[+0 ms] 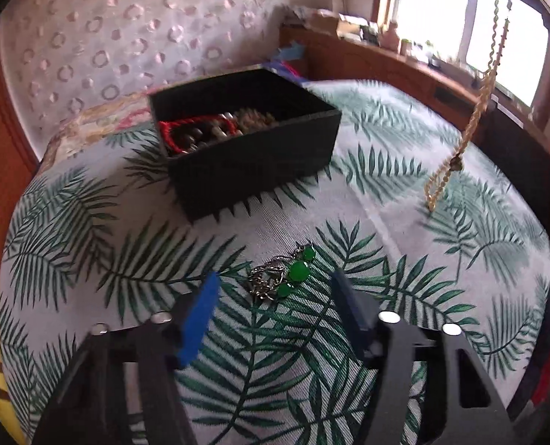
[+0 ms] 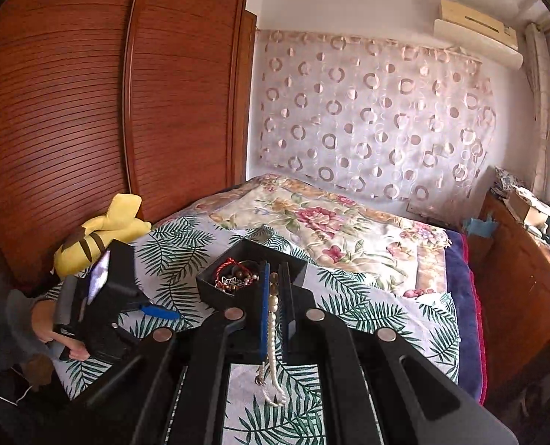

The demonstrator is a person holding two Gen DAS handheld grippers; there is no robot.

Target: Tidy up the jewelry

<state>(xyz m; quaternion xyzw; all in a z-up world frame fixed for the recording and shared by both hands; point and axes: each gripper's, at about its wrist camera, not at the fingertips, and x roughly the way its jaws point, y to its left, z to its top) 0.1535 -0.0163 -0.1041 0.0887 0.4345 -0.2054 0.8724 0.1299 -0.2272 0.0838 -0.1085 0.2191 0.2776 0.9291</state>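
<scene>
A chain with green beads lies on the leaf-print bedspread. It sits between the tips of my left gripper, whose jaws stand apart without touching it. Behind it is a black box holding a red cord bracelet and several beaded pieces. In the right wrist view my right gripper is shut on a pearl necklace, which hangs in a loop over the bed, near the box. In the left wrist view the same necklace dangles at the right. My left gripper also shows in the right wrist view, with a hand behind it.
A floral quilt covers the far half of the bed. A yellow plush toy lies at the bed's left edge by the wooden wardrobe. A cluttered wooden shelf runs under the window on the right.
</scene>
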